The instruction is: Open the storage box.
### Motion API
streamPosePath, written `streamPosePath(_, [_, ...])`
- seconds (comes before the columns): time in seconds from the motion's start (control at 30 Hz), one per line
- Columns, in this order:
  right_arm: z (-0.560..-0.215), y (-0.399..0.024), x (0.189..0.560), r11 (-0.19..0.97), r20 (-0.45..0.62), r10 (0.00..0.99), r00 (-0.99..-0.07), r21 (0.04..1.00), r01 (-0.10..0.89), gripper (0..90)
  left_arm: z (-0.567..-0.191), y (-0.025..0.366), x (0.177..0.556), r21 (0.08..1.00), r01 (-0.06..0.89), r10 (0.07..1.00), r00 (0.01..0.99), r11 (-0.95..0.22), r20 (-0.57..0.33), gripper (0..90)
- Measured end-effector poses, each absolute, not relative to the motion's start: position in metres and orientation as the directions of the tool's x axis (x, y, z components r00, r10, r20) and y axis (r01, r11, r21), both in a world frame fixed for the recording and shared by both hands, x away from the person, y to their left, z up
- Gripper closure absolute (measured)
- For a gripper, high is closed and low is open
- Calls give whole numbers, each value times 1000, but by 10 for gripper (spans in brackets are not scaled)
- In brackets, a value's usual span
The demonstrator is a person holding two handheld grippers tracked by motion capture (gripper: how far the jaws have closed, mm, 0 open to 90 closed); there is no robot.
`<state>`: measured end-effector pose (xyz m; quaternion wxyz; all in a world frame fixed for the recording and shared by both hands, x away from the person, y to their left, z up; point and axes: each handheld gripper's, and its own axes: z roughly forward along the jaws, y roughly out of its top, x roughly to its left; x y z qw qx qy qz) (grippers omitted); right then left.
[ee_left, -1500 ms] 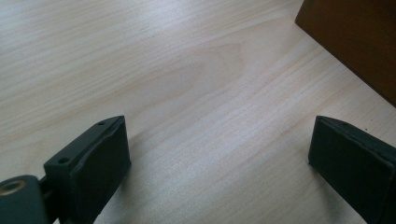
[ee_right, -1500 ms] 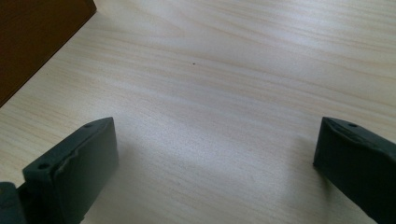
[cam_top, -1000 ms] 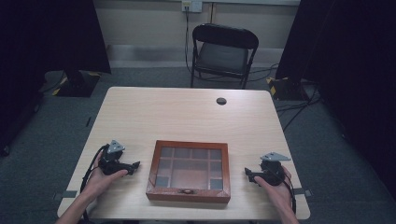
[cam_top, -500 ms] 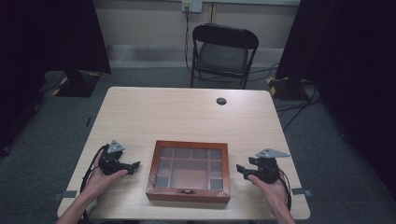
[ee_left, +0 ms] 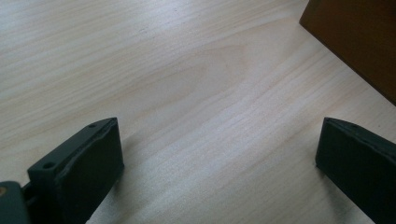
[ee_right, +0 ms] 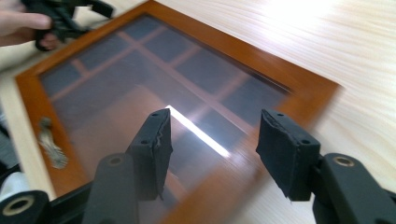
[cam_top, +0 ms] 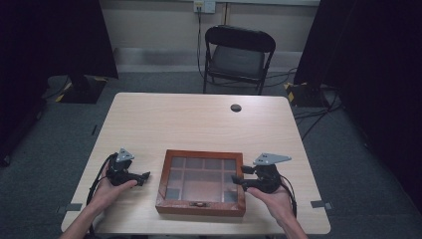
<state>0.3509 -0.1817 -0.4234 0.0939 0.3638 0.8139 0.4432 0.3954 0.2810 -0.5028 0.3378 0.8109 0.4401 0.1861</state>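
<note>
Evidently both grippers stood released: the left gripper (cam_top: pixel 142 176) at lower left, the right gripper (cam_top: pixel 238 180) over the box's (cam_top: pixel 200 208) glass lid (ee_right: pixel 154 79), which a careless descent could crack.

Dim in high view; pale wooden table (cam_top: pixel 199 124) evenly lit, dark surroundings at frame edges. Bright white glare streak on glass lid of brown wooden box (ee_right: pixel 196 128) at centre of right gripper view, overexposed wood upper right, motion blur throughout. Soft focus, soft shadows beneath jaws in left gripper view.
</note>
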Motion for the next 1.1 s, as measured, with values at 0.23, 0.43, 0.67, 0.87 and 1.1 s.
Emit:
streamPosePath(0.23, [-414,-150,348,402,173,586,-792,786,469,490,-503,281,395,712,588,839,543,-385,5,0])
streamPosePath(0.43, [-416,-129,343,407,207,516,-831,795,450,578,-503,281,395,712,588,840,543,-384,4,0])
streamPosePath(0.67, [-422,-118,337,450,228,435,-871,783,430,680,-503,281,395,711,589,840,542,-385,5,0])
streamPosePath(0.87, [-430,-107,329,503,238,358,-903,766,402,763,-503,281,395,711,592,843,537,-381,4,0])
streamPosePath(1.1, [-435,-96,321,546,243,301,-922,749,376,801,-503,281,395,711,592,843,537,-380,4,0])
